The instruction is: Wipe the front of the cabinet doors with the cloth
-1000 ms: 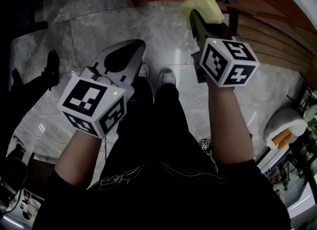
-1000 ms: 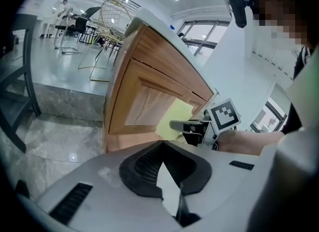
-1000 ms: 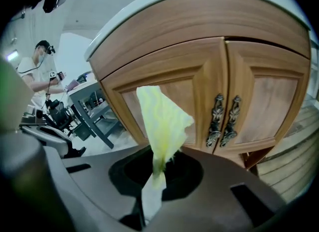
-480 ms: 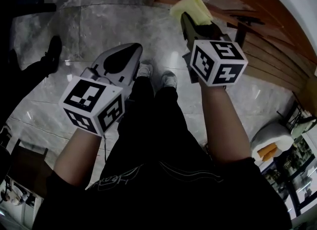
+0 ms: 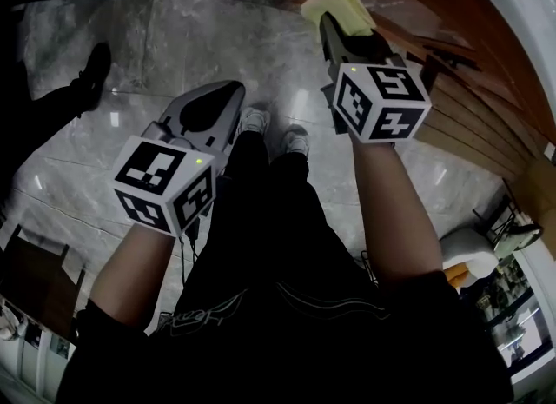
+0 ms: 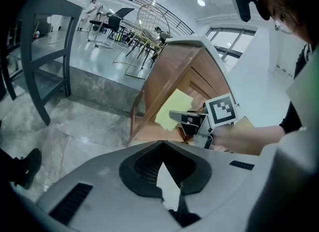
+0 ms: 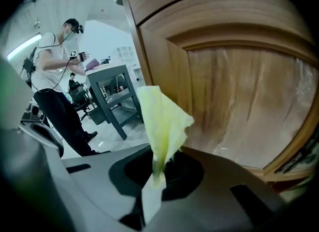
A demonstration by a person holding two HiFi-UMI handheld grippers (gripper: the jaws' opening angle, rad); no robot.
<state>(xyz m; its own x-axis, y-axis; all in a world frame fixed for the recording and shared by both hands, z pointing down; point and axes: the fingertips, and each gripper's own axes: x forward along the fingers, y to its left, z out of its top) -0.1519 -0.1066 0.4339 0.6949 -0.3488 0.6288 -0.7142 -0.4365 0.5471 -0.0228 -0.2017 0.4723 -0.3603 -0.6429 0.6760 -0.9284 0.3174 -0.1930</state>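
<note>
A pale yellow cloth (image 5: 334, 4) sticks up from my right gripper (image 5: 341, 27), which is shut on it at the upper middle of the head view. The cloth hangs just short of the brown wooden cabinet (image 5: 452, 72) at the upper right. In the right gripper view the cloth (image 7: 160, 121) stands upright from the jaws, close to the panelled cabinet door (image 7: 239, 96); I cannot tell if it touches. My left gripper (image 5: 206, 109) hovers lower left over the floor, shut and empty. Its own view shows the cloth (image 6: 172, 109) against the cabinet (image 6: 162, 81).
Grey marble floor (image 5: 174, 37) lies below, with my own shoes (image 5: 274, 129) between the grippers. A bystander's black shoe (image 5: 91, 76) is at the left. Another person (image 7: 57, 71) and a grey table (image 7: 112, 94) stand behind. A dark chair leg (image 6: 44, 61) is left of the cabinet.
My right gripper with the cloth has edged up and toward the cabinet, and the head view has shifted with it. The left gripper has hardly moved.
</note>
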